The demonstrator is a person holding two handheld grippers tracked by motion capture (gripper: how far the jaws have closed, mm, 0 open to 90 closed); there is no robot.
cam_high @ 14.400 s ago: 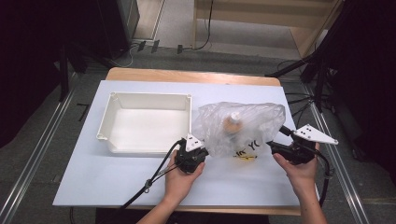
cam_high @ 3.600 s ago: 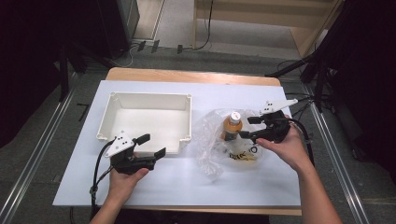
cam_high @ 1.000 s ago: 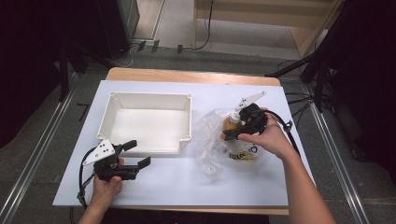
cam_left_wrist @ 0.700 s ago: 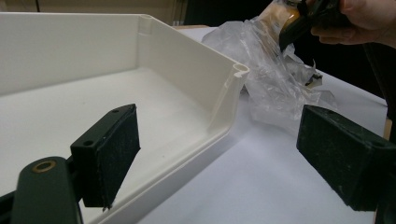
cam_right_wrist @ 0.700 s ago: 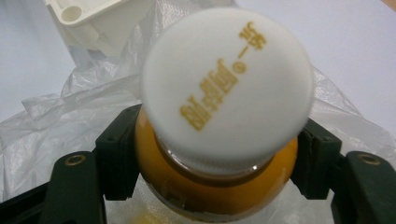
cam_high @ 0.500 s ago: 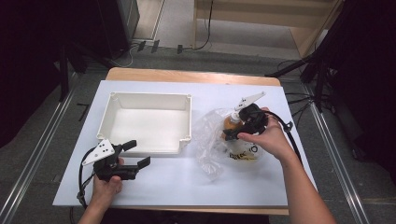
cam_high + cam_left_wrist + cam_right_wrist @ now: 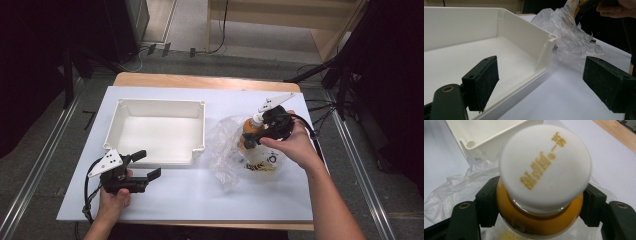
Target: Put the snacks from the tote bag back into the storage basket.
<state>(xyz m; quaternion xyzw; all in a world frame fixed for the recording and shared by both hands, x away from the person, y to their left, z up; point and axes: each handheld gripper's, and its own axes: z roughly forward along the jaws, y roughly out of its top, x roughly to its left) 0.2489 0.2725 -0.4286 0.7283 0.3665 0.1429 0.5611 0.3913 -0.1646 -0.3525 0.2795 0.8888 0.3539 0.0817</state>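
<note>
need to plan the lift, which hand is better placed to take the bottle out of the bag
Right. The right gripper already has its jaws around the orange bottle below the white cap, in the plastic bag. The left gripper is open, by the white tray.

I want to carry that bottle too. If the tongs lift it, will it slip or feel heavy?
The bottle looks full of orange drink, so probably heavy for its size. The right tongs squeeze its smooth round shoulder, which might slip. The thin bag around it looks floppy and may drag along.
</note>
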